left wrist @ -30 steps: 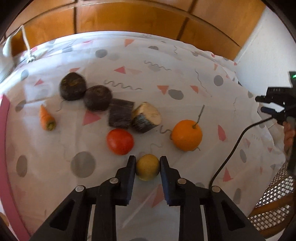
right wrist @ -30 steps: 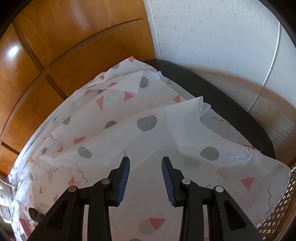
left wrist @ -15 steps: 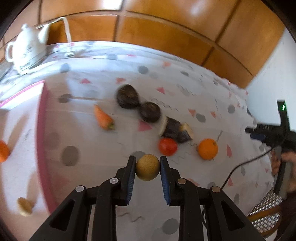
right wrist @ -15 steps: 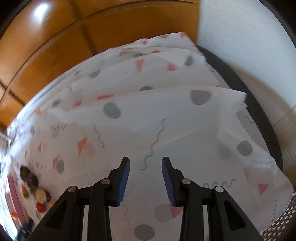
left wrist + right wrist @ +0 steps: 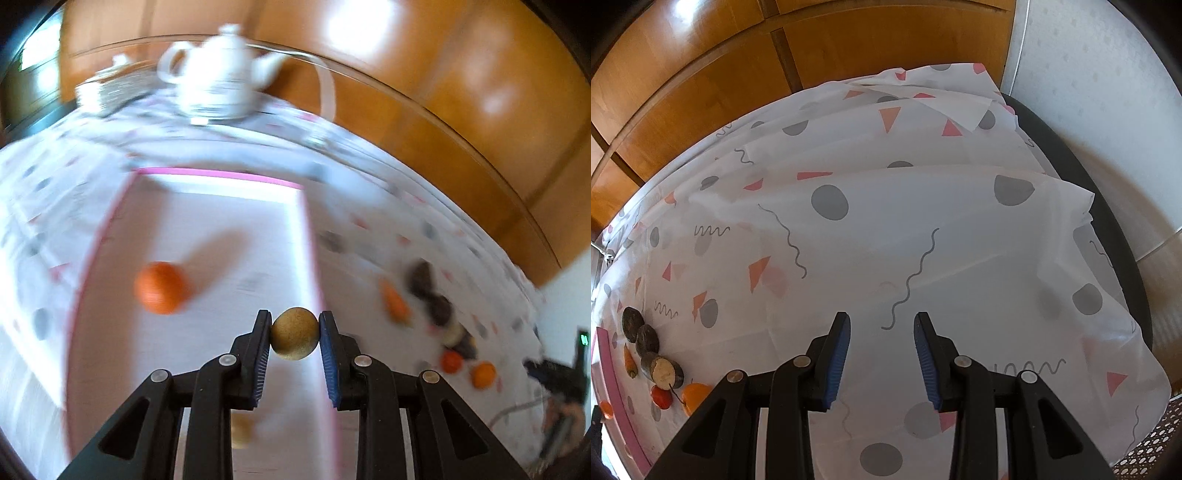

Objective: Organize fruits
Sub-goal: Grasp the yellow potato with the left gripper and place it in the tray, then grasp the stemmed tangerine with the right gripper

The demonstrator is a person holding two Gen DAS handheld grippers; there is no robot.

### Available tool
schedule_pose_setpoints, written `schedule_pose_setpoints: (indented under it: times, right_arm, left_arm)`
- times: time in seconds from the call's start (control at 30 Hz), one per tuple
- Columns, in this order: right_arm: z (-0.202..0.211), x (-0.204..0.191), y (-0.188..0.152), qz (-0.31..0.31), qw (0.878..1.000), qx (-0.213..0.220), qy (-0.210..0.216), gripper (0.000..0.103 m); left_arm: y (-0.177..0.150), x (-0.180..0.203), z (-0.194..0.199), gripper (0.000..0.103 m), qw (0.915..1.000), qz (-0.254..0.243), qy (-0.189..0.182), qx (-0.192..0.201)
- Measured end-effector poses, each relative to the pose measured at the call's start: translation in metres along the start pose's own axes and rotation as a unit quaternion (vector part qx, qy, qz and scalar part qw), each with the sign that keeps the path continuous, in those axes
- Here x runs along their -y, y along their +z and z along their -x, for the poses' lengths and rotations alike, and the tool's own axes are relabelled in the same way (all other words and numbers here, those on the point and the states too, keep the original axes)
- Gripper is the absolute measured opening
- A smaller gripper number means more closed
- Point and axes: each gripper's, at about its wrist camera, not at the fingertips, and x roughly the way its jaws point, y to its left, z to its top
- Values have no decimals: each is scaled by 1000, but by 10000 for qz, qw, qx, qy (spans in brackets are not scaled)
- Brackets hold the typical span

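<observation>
My left gripper [image 5: 294,322] is shut on a small round yellow-brown fruit [image 5: 294,334], held above the right rim of a white tray with a pink edge [image 5: 221,173]. An orange [image 5: 160,287] lies inside the tray, and a blurred yellowish fruit [image 5: 242,430] shows there between the gripper's arms. On the cloth to the right lie a carrot [image 5: 395,304], dark round roots [image 5: 421,275], a tomato [image 5: 451,361] and another orange [image 5: 484,374]. My right gripper [image 5: 882,321] hangs open over bare cloth with nothing between its fingers; the same pile [image 5: 665,371] sits far to its left.
A white teapot [image 5: 221,74] and stacked dishes [image 5: 107,88] stand behind the tray. Wooden panels back the table. The patterned tablecloth [image 5: 886,221] is folded over a dark table edge [image 5: 1108,221] on the right. A wicker seat [image 5: 1156,443] shows at the lower right.
The left gripper has carried the yellow-brown fruit leftward from beside the tomato and orange to the tray's rim. The right gripper has rolled, bringing the pile into its view.
</observation>
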Motion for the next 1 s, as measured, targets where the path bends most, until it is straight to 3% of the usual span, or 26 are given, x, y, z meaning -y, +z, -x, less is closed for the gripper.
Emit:
schedule_pose_setpoints:
  times: [0.13,0.23,0.53,0.63,0.7,0.8,0.93,1.0]
  right_arm:
    - [-2,-4,0,77,9999,-39,59,36]
    - [-5,-13,-2,251,9989,-169,348,36]
    - [-11,-69,-21,1516,9811,-585,1052,36]
    - [-8,-87,-30,1936,9692,-655,1372,36]
    - [-5,-98,-36,2217,9612,-672,1496,36]
    - [-1,-106,-42,2443,9511,-700,1758,37]
    - [8,-117,-47,2656,9396,-621,2067,53]
    - [11,-122,-50,2750,9364,-584,2102,53]
  left_arm:
    - [0,-50,7,26,9978,464,458,124]
    - [-4,-73,6,26,9954,657,685,107]
    - [-18,-94,-1,28,9912,816,1041,46]
    - [-18,-93,0,36,9912,813,1039,77]
    - [-20,-94,4,47,9902,838,1108,164]
    - [-18,-92,11,52,9890,796,1200,333]
    - [-17,-90,25,59,9874,795,1243,571]
    - [-16,-91,30,63,9864,806,1275,650]
